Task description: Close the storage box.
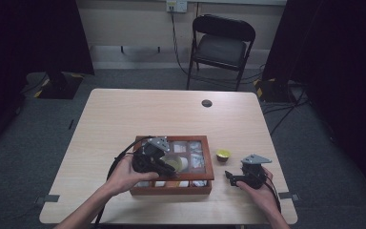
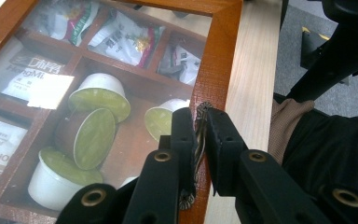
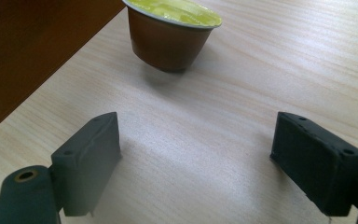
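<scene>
A wooden box (image 1: 209, 164) with a glass lid sits near the table's front edge. My left gripper (image 1: 164, 167) rests over its front side. In the left gripper view that gripper (image 2: 200, 116) is shut on the small ornate metal clasp (image 2: 204, 107) on the lid's wooden frame (image 2: 219, 56). Through the glass I see green-topped capsules (image 2: 98, 135) and sachets (image 2: 126, 39) in compartments. A brown capsule with a yellow-green lid (image 1: 223, 154) stands on the table right of the box. My right gripper (image 1: 232, 177) lies just short of it, open, with the capsule (image 3: 170, 32) ahead of the gripper (image 3: 196, 135).
The box's dark side wall (image 3: 37, 42) stands to the left of the right gripper. A round cable hole (image 1: 207, 103) marks the table's far side. A black folding chair (image 1: 221, 45) stands beyond the table. Bare tabletop (image 1: 124, 114) lies behind the box.
</scene>
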A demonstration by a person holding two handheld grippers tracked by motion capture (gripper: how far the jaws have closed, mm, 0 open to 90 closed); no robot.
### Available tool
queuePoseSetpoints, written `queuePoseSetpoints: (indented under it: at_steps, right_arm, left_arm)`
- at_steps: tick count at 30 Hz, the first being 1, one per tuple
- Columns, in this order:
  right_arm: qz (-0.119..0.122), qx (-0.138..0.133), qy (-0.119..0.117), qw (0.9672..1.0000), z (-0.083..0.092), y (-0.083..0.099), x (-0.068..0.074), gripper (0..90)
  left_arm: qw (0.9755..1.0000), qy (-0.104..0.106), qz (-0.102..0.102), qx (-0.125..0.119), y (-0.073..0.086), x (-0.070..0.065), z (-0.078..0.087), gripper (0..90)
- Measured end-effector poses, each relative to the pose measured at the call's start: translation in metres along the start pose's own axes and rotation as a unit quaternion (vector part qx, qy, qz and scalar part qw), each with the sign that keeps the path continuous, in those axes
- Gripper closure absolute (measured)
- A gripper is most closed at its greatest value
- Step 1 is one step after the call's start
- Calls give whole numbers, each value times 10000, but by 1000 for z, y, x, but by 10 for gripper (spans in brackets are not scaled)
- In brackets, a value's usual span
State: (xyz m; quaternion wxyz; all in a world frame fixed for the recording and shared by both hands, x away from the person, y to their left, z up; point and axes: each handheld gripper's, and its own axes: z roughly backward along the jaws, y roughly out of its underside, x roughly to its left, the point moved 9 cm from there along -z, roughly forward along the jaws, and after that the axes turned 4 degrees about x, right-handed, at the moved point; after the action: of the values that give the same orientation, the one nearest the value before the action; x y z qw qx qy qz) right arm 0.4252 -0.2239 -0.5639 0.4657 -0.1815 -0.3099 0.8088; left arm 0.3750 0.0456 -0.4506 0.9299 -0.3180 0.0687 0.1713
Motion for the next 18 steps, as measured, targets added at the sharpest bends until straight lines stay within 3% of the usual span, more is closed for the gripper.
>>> queuePoseSetpoints:
  at_steps: [18]
  right_arm:
    - [9,2,5,10000,0,0,0,148]
  left_arm:
    - [9985,-31,20,538,18,1,-30,822]
